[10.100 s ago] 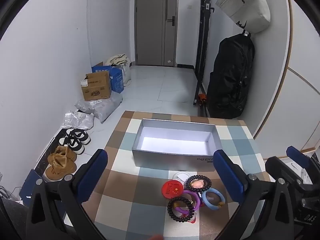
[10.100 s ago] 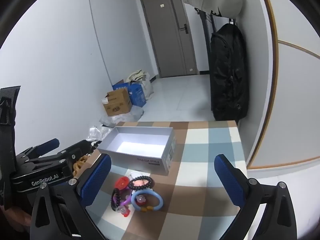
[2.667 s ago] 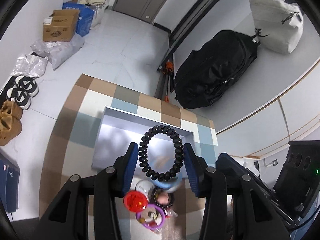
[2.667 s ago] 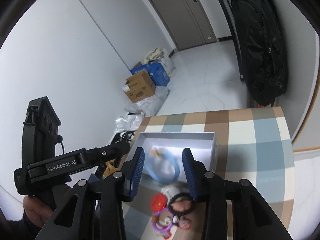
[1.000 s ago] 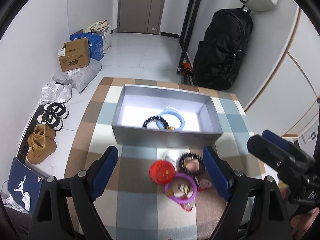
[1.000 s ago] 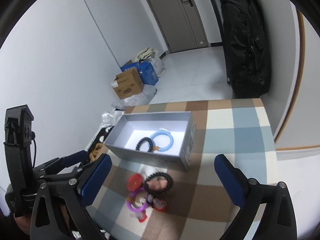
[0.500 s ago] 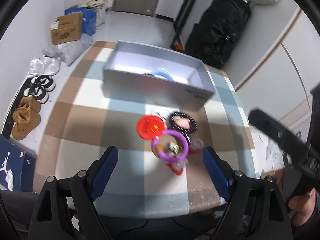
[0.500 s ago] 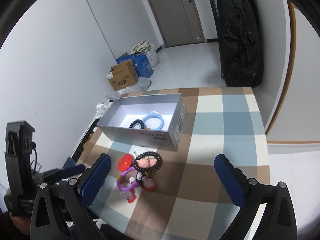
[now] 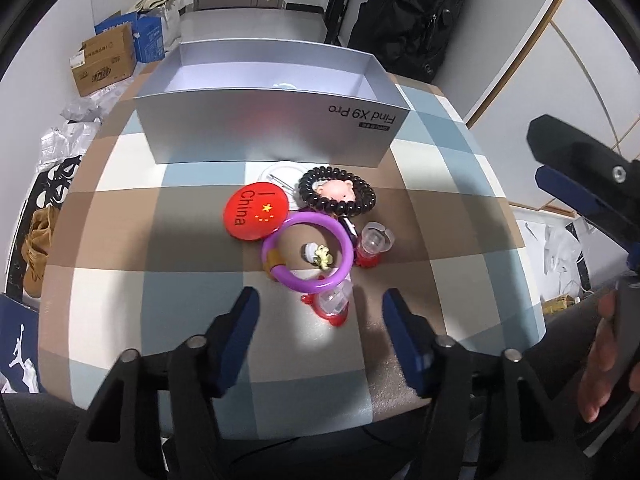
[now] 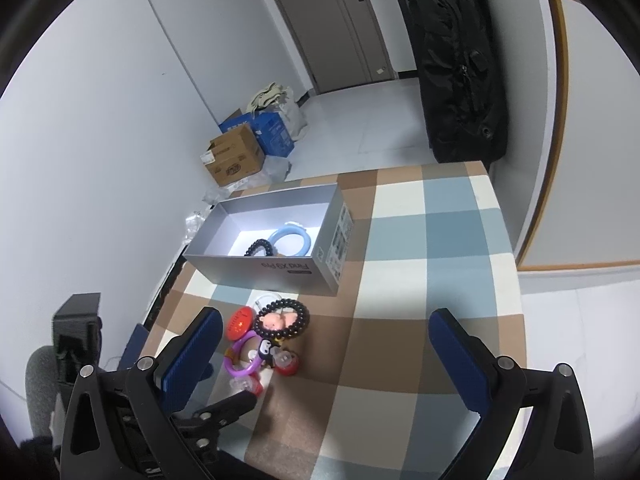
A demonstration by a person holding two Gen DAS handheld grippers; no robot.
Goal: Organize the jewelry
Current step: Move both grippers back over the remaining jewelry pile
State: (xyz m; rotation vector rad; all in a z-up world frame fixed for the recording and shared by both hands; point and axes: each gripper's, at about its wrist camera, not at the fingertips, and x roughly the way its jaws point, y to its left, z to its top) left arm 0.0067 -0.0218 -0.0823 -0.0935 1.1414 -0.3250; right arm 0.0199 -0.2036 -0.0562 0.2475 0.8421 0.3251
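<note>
The left gripper (image 9: 320, 304) comes in steep over the little heap of trinkets, jaws closing, and nothing is between the pads yet; the clear-and-red charm (image 9: 332, 304) and the near arc of the purple bangle (image 9: 306, 252) sit just ahead of the tips, so the bangle looks like the pick. Why that one? It lies nearest the table's front edge, on top of its neighbours, with bare cloth on both sides for the fingers. The heap itself is tight: the red China badge (image 9: 256, 212) touches the bangle on one side, the black coil hair tie (image 9: 338, 196) with its pink pig charm lies just beyond, and a second red-based charm (image 9: 374, 244) crowds the other side. The grey box (image 9: 272, 136) stands open just behind the heap, and it already holds a blue bangle (image 10: 290, 240) and a black bead bracelet (image 10: 258, 248), so the sorting is under way with several pieces left. The right gripper (image 10: 326, 344) hangs wide open and empty, held back near the front of the checked tablecloth (image 10: 420, 320), leaving the heap to its partner. Room to work? Plenty to the right of the heap, where the cloth is bare up to the table edge; the tight spot is the box's near wall, which any lift into the box must clear, and the badge could get dragged if the pads close off-centre.
</note>
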